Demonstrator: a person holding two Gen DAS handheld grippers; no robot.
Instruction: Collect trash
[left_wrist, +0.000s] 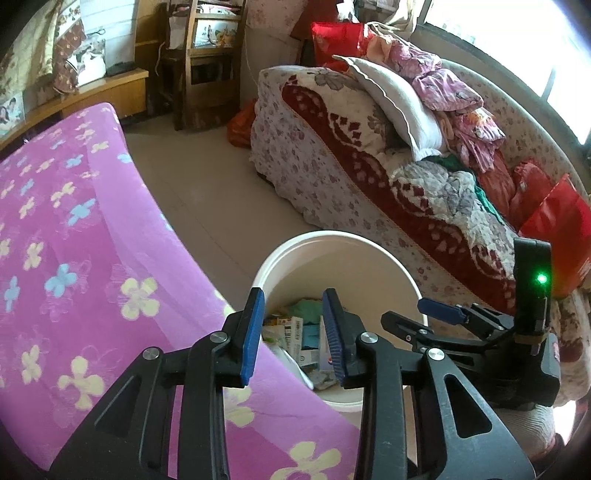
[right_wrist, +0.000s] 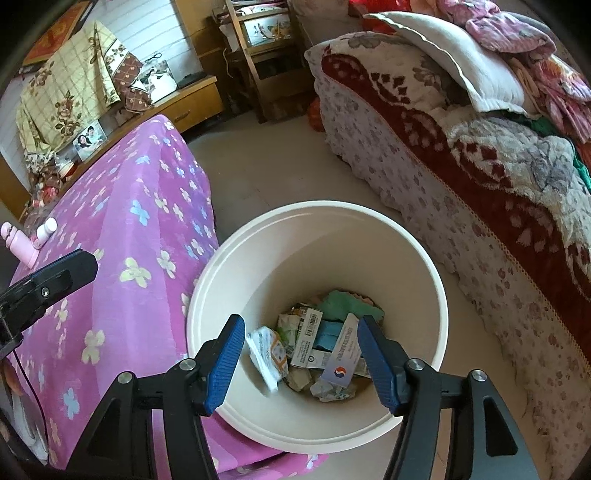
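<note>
A white round bin (right_wrist: 317, 210) stands on the floor between a purple-covered surface and a sofa. Inside lie several crumpled packets and small boxes (right_wrist: 317, 332) and a green scrap (right_wrist: 340, 301). My right gripper (right_wrist: 303, 363) hangs above the bin's mouth, jaws open. A blurred white and orange packet (right_wrist: 267, 354) shows between its fingers, touching neither pad, over the bin's inside. My left gripper (left_wrist: 293, 338) is over the bin's (left_wrist: 332, 236) near left rim, open with nothing between its pads. The right gripper's blue fingertip (left_wrist: 439, 310) shows to the right of it.
A purple flowered cloth (right_wrist: 129, 229) covers the surface left of the bin, with a pink bottle (right_wrist: 14, 240) at its far edge. A sofa under a floral cover (right_wrist: 461, 192), piled with a pillow and clothes, runs along the right. Wooden furniture (right_wrist: 266, 55) stands behind.
</note>
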